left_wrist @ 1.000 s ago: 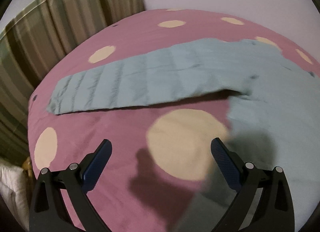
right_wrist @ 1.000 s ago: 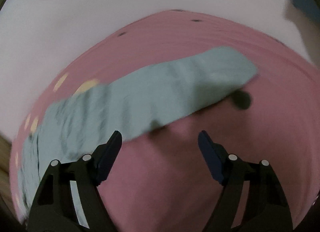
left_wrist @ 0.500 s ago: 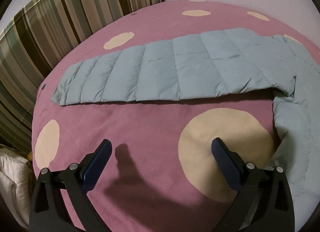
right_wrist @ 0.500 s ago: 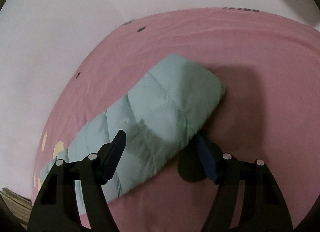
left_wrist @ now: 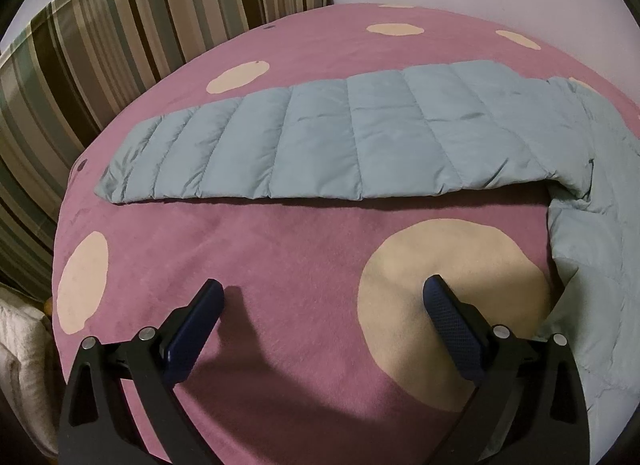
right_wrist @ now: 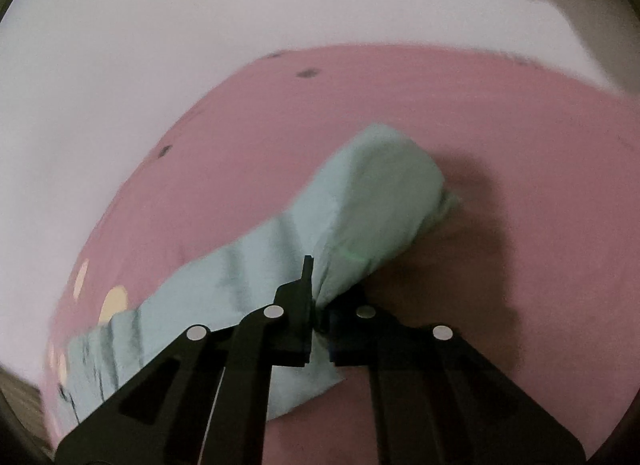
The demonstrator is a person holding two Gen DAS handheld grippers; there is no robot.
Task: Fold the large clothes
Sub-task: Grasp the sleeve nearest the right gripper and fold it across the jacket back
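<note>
Pretty dim, warm indoor light. The left wrist view is sharp, with hard shadows at bottom centre. The right wrist view is smeared with motion blur, worst lower left. Both have heavy fisheye bending and dark corners.

No readable writing anywhere: no label, brand, number or sign shows on anything in either wrist view right now.
</note>
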